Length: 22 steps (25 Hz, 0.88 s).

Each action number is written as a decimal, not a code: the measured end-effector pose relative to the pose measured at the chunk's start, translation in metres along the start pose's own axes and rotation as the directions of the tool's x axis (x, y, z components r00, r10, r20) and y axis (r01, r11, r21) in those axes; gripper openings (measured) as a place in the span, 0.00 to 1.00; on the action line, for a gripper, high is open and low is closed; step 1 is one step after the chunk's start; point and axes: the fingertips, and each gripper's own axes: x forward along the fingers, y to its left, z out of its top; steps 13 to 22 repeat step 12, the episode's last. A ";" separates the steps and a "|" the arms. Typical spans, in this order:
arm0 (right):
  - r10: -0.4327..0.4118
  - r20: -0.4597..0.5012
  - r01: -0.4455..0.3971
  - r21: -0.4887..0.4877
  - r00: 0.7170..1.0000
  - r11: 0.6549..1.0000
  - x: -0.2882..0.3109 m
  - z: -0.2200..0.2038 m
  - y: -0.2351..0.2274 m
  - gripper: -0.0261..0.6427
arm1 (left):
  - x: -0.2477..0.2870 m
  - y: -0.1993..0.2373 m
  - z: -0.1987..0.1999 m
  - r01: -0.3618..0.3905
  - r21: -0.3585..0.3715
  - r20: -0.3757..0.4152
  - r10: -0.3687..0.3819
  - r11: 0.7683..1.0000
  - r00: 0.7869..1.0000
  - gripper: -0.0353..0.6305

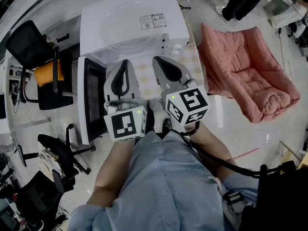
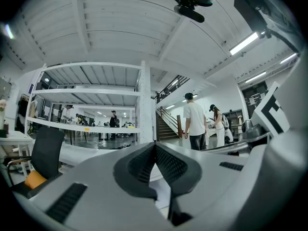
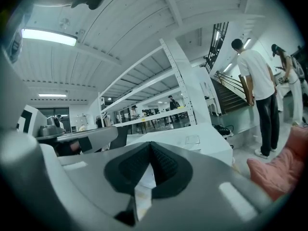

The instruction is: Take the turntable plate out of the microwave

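Ahead of both sets of fingers we see the turntable plate (image 1: 129, 29) lying flat on top of the microwave (image 1: 91, 32), whose door (image 1: 91, 97) is swung open to their left. On the left gripper (image 2: 155, 147) and right gripper (image 3: 149, 147) the fingers are pressed together and empty. We judge the plate clear glass: stiff, slick, breakable, fairly heavy, so pinch the near rim. A checkered tabletop (image 1: 143, 73) lies under the fingers. A pink cushion (image 1: 245, 71) is on the floor to their right, office chairs (image 1: 33, 52) to their left.

1. A pink padded floor chair (image 1: 245, 76) lies on the floor, well to the right of the right tool (image 1: 158, 61).
2. A black office chair (image 1: 28, 44) with an orange cushion (image 1: 45, 73) stands left of the left tool (image 1: 124, 65).
3. Ahead of both tools are white shelving (image 2: 86, 97), a staircase (image 2: 168, 123) and a standing person in a white shirt (image 3: 257, 76).
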 end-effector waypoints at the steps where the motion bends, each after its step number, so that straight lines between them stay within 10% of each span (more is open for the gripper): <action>1: 0.000 0.000 0.000 -0.002 1.000 1.000 0.001 0.000 0.000 0.04 | 0.001 0.000 0.000 0.001 0.001 -0.001 -0.001 1.000 1.000 0.06; 22: -0.004 0.004 0.004 -0.011 1.000 1.000 0.004 0.001 -0.002 0.04 | 0.004 0.001 -0.001 0.000 -0.004 0.000 0.000 1.000 1.000 0.06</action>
